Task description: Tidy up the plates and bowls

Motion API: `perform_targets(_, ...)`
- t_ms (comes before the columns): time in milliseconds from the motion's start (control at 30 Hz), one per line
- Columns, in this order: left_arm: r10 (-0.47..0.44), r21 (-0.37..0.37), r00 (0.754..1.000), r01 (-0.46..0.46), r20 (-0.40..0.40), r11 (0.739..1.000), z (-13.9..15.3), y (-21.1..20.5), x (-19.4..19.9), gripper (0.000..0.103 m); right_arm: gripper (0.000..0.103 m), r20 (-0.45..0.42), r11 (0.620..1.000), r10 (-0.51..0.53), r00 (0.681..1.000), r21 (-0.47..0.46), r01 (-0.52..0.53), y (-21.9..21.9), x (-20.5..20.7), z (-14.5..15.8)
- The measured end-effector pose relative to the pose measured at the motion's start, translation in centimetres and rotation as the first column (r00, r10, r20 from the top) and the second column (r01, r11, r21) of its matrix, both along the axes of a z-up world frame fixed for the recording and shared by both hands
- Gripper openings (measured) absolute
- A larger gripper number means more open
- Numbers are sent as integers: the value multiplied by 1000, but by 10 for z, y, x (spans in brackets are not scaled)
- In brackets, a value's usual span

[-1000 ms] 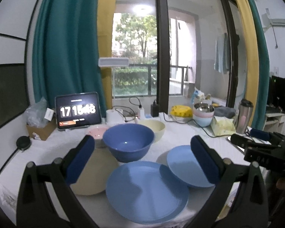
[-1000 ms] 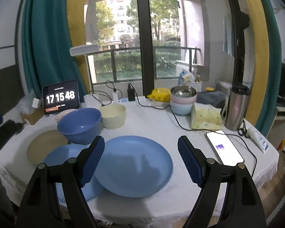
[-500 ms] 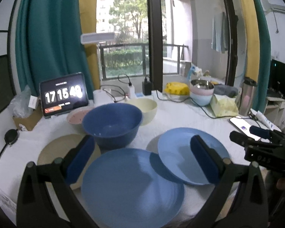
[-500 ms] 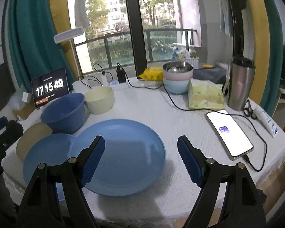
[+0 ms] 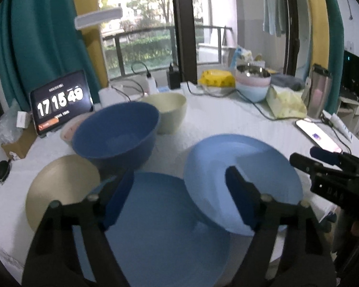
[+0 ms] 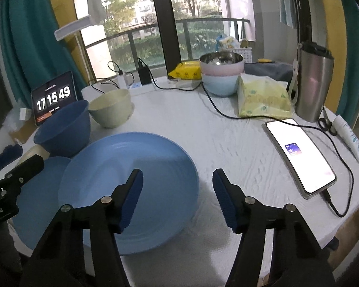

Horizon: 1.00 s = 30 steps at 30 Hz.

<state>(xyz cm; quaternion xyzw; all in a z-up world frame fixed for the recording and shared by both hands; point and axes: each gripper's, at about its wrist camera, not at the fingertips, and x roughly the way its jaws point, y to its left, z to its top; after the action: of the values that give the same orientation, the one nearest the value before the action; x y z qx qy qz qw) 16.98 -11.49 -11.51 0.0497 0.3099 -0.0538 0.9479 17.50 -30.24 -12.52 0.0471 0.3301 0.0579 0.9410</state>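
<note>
Now I am holding my left gripper [image 5: 179,195] and right gripper [image 6: 177,193] with jaws apart above two overlapping blue plates [image 6: 131,179].

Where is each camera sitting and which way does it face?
Left wrist: rides the left tongs, looking over the darker blue plate toward the window; right tongs at its right edge.
Right wrist: rides the right tongs, over the lighter blue plate; left tongs at its left edge.
Shared: both plates, blue bowl, clock tablet.
</note>
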Motion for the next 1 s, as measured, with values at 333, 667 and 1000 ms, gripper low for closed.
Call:
perform_targets(333,29,26,994,-26,-108,999,-28,-8,25,51,47,-57,1000,18,998,12,-18,-8,22,-22)
perform_targets(667,35,44,986,-28,-162,999,-44,-13,36,43,29,-101,999,27,995,45,-22,-12,35,-37)
perform_targets(1000,7,45,982,2,-189,999,-51,-18,37,31,15,-130,999,25,991,40,-20,-13,38,-44)
